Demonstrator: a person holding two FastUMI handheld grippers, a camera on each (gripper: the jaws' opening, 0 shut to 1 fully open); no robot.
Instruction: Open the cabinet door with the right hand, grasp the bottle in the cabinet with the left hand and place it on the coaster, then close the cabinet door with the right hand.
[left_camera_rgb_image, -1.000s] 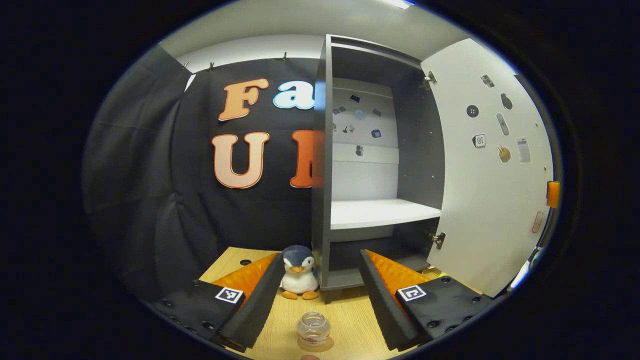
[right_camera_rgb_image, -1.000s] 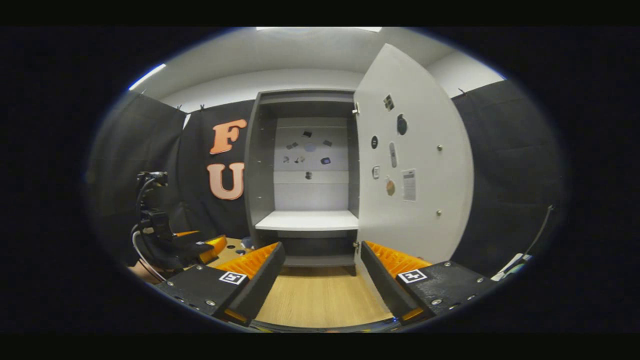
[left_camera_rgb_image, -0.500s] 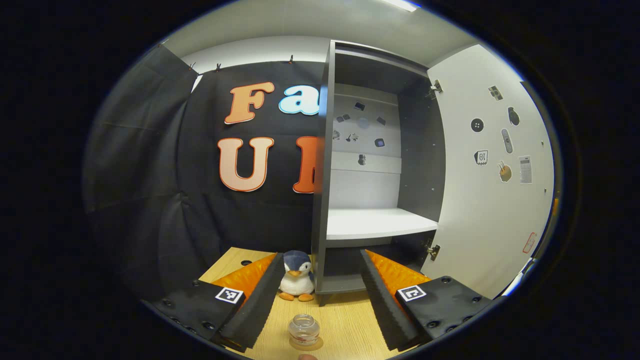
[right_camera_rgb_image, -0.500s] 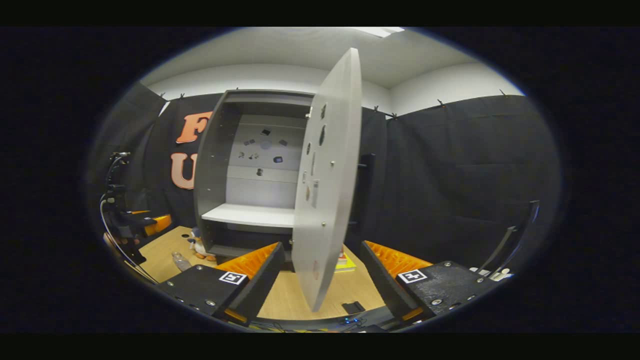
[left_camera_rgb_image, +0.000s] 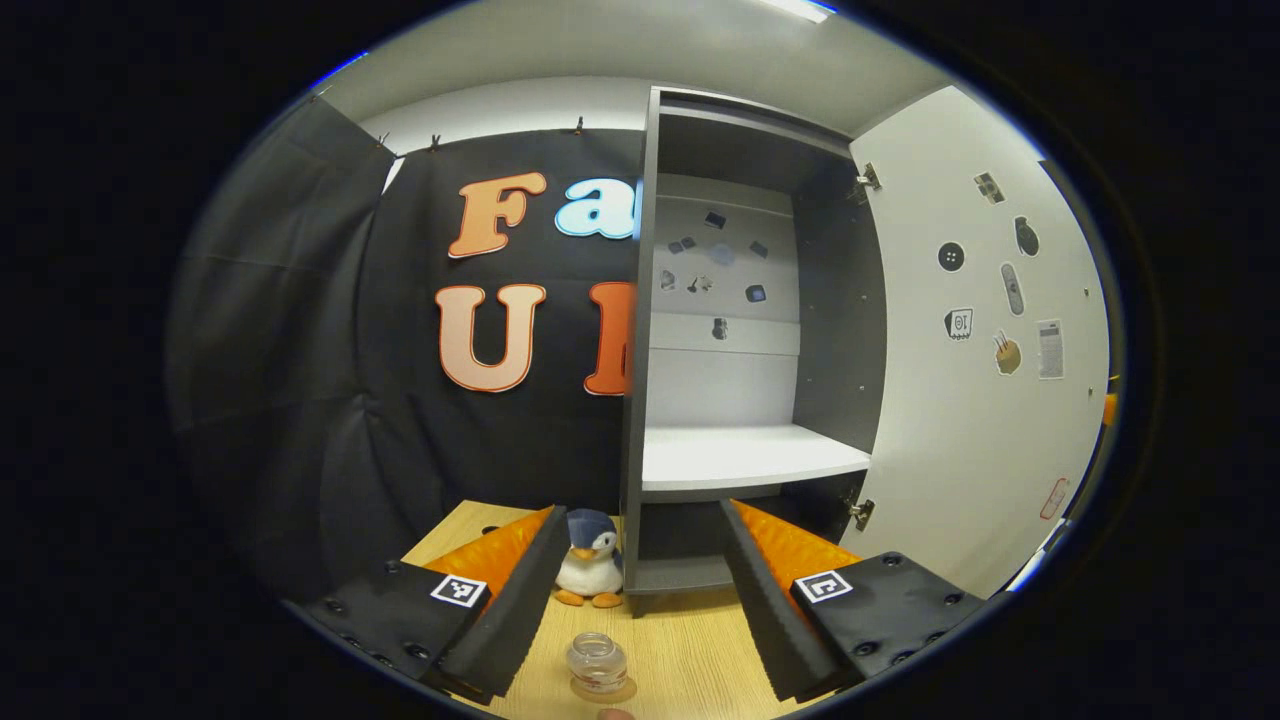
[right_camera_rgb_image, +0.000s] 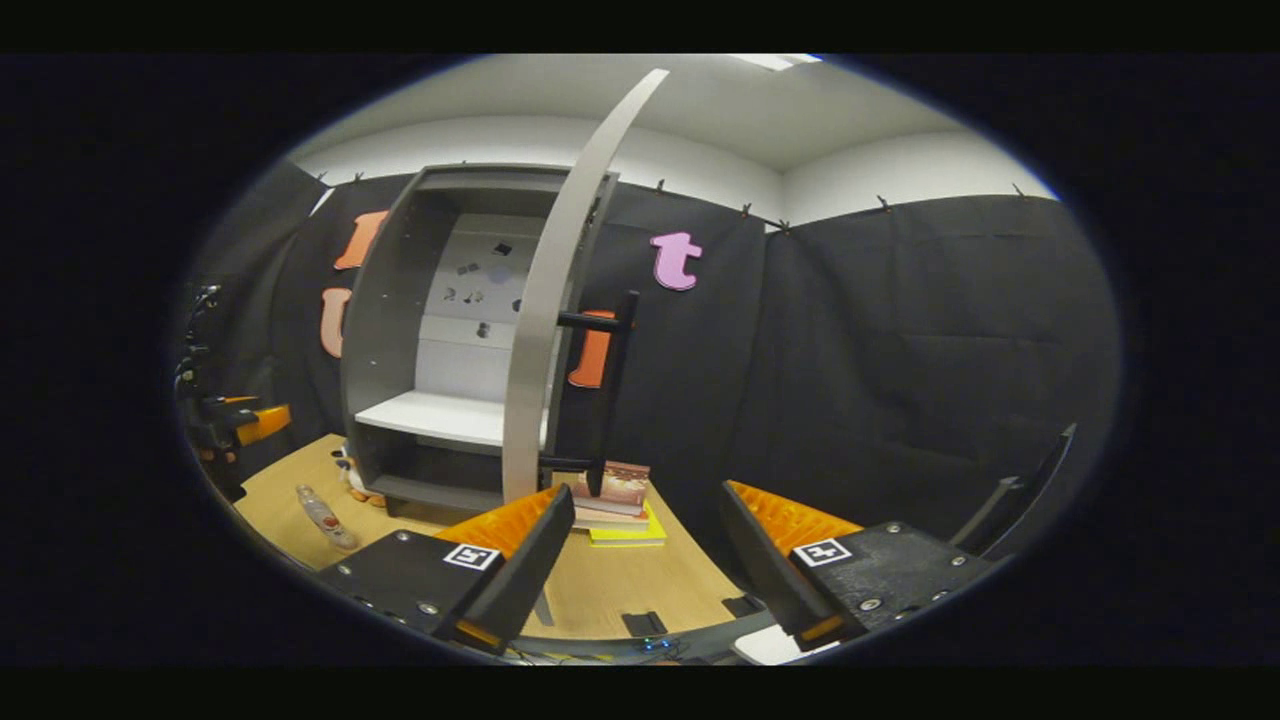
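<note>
Right gripper view has swung rightward since a second ago: white cabinet door (right_camera_rgb_image: 545, 300) now seen edge-on, black bar handle (right_camera_rgb_image: 610, 390) exposed. Clear glass bottle (left_camera_rgb_image: 597, 662) upright on round brown coaster (left_camera_rgb_image: 603, 690), wooden table (left_camera_rgb_image: 690, 640) (plush penguin (left_camera_rgb_image: 592, 572) beside grey cabinet (left_camera_rgb_image: 740, 300)). Left gripper (left_camera_rgb_image: 640, 600): released, empty. Right gripper (right_camera_rgb_image: 645, 560): released, empty.

Clear glass bottle (left_camera_rgb_image: 597, 663); wood-grain table (left_camera_rgb_image: 690, 650); plush penguin (left_camera_rgb_image: 591, 574).
</note>
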